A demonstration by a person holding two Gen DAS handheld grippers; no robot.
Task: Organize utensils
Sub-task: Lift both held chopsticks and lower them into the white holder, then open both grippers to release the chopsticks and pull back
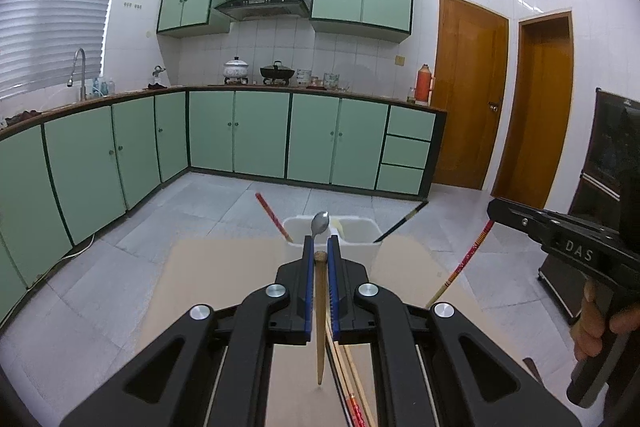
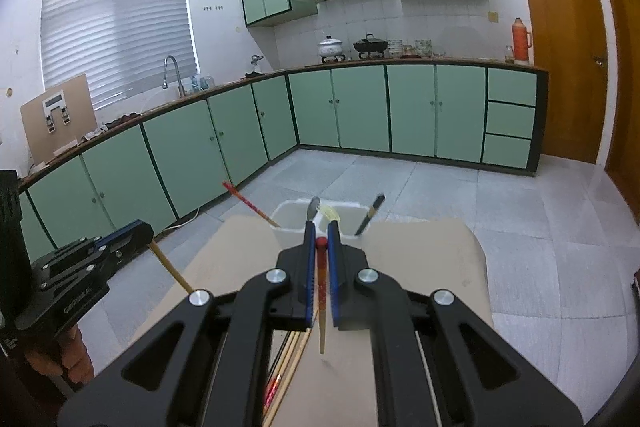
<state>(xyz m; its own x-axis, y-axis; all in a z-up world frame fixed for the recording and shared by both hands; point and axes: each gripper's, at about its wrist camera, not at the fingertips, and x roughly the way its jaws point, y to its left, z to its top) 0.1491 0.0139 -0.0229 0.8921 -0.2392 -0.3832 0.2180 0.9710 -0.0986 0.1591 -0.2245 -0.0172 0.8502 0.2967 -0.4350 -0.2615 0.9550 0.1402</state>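
My left gripper (image 1: 319, 247) is shut on a plain wooden chopstick (image 1: 320, 323), held lengthwise between the blue pads above the tan table (image 1: 224, 267). My right gripper (image 2: 320, 233) is shut on a red-topped chopstick (image 2: 321, 291). It shows from the side in the left wrist view (image 1: 464, 263). A white two-part utensil holder (image 1: 362, 245) stands at the table's far edge, just beyond both grippers. It holds a metal spoon (image 1: 320, 223), a red chopstick (image 1: 273, 215) leaning left and a black chopstick (image 1: 402, 223) leaning right. More chopsticks (image 1: 352, 383) lie on the table under the grippers.
The table's far edge drops to a grey tiled floor (image 1: 224, 199). Green kitchen cabinets (image 1: 260, 135) line the far walls. A dark cabinet (image 1: 608, 163) stands at the right. The holder also shows in the right wrist view (image 2: 294, 223).
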